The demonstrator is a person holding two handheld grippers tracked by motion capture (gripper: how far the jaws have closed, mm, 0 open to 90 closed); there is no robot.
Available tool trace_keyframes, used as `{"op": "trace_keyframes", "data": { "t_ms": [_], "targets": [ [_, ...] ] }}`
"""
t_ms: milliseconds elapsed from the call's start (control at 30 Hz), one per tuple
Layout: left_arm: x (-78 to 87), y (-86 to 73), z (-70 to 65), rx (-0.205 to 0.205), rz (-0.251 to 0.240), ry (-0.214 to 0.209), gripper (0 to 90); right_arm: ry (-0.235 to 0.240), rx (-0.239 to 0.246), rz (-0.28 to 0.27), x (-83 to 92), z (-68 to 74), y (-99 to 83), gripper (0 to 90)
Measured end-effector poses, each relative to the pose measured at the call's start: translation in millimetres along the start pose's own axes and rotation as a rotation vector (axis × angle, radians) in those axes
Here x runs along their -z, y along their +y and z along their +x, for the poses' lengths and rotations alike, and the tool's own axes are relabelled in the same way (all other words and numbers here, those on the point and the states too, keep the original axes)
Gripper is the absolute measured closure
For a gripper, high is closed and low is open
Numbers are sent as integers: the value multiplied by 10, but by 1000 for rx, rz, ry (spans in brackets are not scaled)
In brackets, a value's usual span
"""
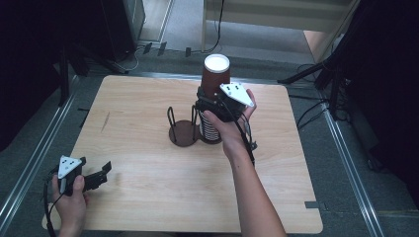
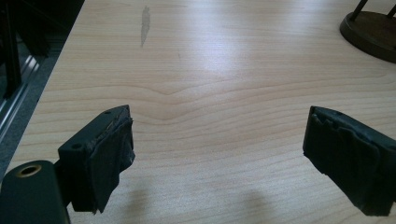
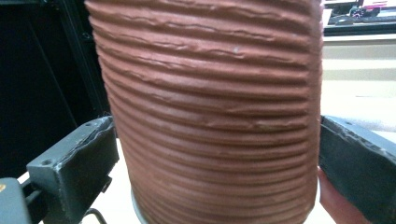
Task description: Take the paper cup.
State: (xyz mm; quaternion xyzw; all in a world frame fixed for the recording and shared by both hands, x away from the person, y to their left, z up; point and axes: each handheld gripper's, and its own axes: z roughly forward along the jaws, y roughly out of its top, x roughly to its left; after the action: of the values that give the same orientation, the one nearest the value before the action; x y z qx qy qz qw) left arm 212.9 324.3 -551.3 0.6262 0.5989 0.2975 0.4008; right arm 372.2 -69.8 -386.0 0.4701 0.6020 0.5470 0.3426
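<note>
A ribbed brown paper cup (image 1: 216,74) stands upside down, its white bottom facing up, above a striped stack of cups (image 1: 210,129) in a dark holder (image 1: 184,134) with wire posts. My right gripper (image 1: 210,98) is shut on the cup from the near side. In the right gripper view the cup (image 3: 215,107) sits between the jaws, both pads against its sides, and its pale rim shows at the bottom. My left gripper (image 1: 104,173) rests low at the table's near left corner, open. In the left gripper view its jaws (image 2: 219,158) stand wide apart over bare wood.
The wooden table (image 1: 148,192) has a dark smear (image 1: 105,121) at the left. The holder's round base (image 2: 371,30) shows at the top right of the left gripper view. Metal rails (image 1: 29,163) and dark stands flank the table.
</note>
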Motion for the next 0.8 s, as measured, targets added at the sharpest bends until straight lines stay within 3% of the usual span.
{"op": "trace_keyframes", "data": {
  "t_ms": [267,800],
  "targets": [
    [-3,1,2,6,1,0,91,-16,-12,4,-66,-10,-9,7],
    [-6,2,2,6,4,1,91,-27,16,-22,-58,25,-8,74]
  ]
}}
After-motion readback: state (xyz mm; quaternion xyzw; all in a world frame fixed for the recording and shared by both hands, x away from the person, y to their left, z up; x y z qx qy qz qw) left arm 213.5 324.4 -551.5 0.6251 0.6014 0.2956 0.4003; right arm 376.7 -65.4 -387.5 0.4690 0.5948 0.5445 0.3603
